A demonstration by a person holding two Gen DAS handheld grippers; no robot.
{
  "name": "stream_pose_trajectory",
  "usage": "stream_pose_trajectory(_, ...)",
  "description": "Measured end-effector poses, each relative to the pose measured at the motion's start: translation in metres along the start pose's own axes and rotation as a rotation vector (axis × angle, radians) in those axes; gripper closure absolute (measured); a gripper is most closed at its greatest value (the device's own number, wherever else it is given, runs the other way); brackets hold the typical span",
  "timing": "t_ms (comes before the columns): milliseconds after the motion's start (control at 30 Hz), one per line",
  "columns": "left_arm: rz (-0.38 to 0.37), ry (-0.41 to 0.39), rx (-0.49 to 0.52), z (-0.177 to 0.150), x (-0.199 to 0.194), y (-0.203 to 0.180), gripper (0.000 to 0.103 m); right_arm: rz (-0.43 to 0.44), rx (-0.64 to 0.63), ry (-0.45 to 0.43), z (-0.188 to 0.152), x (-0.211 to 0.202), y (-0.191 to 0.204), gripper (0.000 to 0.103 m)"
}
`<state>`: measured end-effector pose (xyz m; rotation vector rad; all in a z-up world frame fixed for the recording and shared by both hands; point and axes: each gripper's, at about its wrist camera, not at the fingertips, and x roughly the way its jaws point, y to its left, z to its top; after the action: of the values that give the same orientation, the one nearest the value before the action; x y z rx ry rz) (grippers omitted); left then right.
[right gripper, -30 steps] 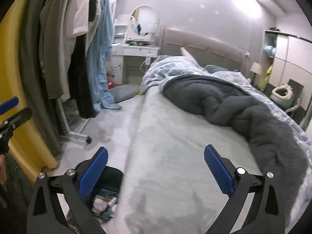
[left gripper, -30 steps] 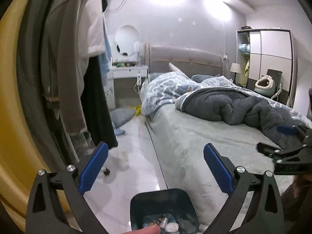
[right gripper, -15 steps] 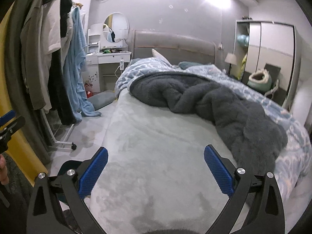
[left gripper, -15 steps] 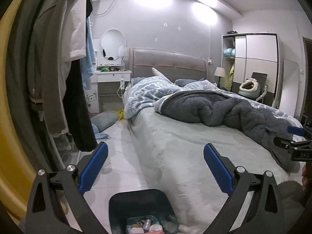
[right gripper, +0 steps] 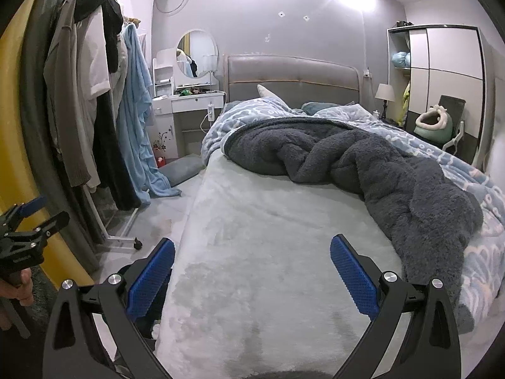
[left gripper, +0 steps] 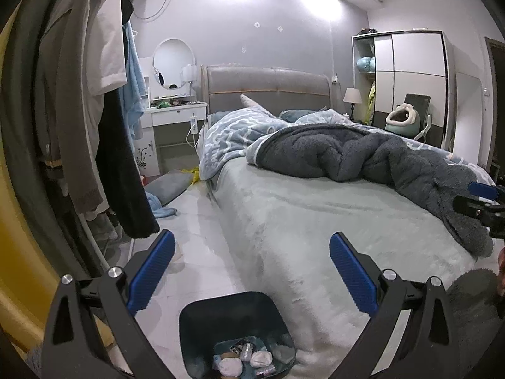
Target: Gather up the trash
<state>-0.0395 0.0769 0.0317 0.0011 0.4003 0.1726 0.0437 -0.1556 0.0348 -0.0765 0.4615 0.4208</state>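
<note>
Bin (left gripper: 236,331) beside bed edge (left gripper: 252,252), trash inside, perhaps wrappers, left gripper (left gripper: 251,271) and right gripper (right gripper: 252,271) fingers apart

Blue ribbed pads on black arms, that's the left gripper (left gripper: 251,271), and the right gripper (right gripper: 252,273) wears the same blue on black. At six o'clock a dark teal bin (left gripper: 235,331) holds white crumpled wads and something silvery. Pale grey-green sheet across the bed (right gripper: 252,237), charcoal fleece blanket (right gripper: 363,170) heaped at one o'clock, a light blue duvet (right gripper: 252,110) with white scrollwork behind it. Grey headboard (right gripper: 292,77) with an orange-brown trim line. At ten o'clock, a sky-blue towel (right gripper: 135,110) (beside black, white and taupe clothes). Yellow curtain (right gripper: 19,101) at nine o'clock. White wardrobe (right gripper: 448,63), black-edged, at two.
</note>
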Motion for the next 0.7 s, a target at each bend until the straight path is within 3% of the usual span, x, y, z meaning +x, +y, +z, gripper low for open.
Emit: stream_pose_trajectory(700, -0.003, 0.009, 0.006, -0.0020, 0.0007, -0.0007, 0.003, -0.001, 0.001, 0.002, -0.0002, -0.0012, -0.0005, 0.003)
